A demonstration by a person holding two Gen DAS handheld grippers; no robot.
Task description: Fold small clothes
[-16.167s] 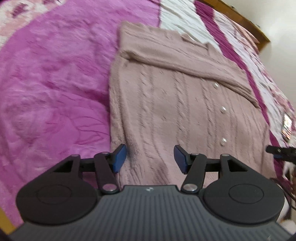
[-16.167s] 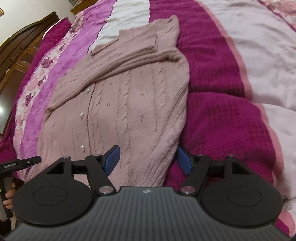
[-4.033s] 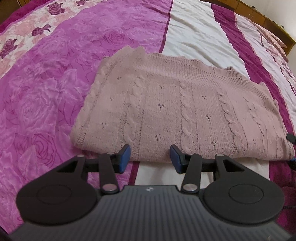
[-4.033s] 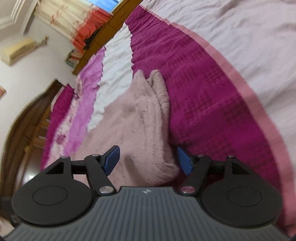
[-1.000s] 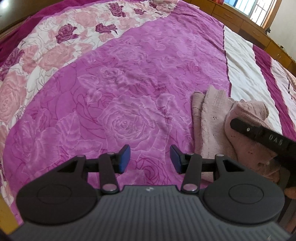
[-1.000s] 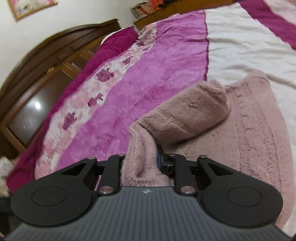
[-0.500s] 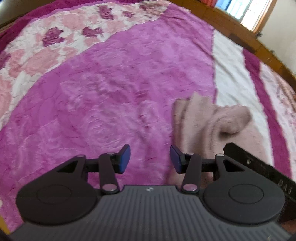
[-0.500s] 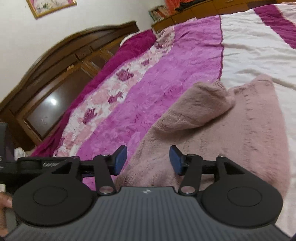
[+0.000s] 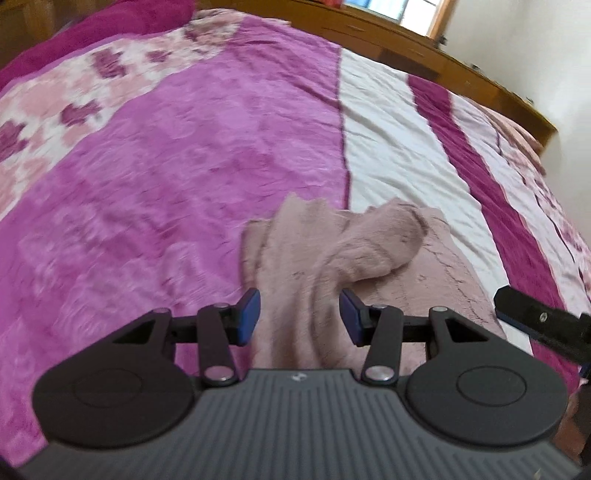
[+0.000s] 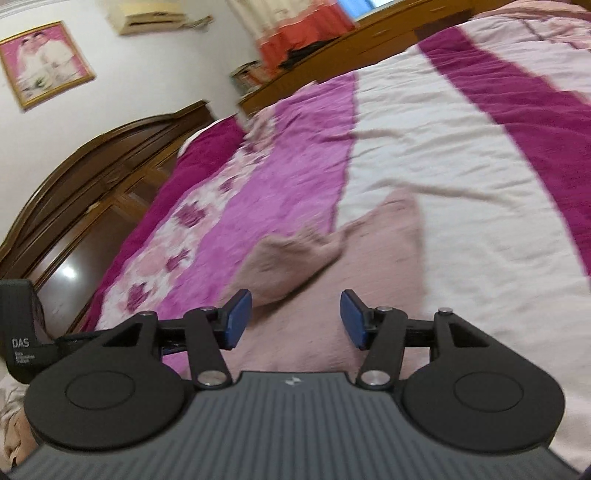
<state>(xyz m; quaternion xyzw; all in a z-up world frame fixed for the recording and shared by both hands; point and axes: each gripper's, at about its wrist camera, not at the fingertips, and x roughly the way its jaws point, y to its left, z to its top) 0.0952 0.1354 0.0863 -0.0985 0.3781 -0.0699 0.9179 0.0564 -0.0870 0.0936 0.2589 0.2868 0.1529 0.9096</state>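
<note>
Fingers [image 9: 247, 317] on left gripper [image 9: 299, 319]: half apart, empty. Right gripper [image 10: 293, 319]: just opened wide, empty too. Soft dusty-pink knitted sweater [image 9: 376, 243]: bottom middle of frame, on striped pink bedspread [image 9: 184, 166]. May snag a lumpy fold and pull it open.

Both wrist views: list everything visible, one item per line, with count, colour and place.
knit sweater: one, dusty pink, folded on the bed, one flap bunched up
bedspread: one, magenta, white and floral stripes, covering the bed
headboard: one, dark wood, at the bed's end
framed picture: one, gold frame, on the wall
air conditioner: one, cream, high on the wall
left gripper: black, blue pads, open over the sweater
right gripper: black, blue pads, just opened, holding nothing
</note>
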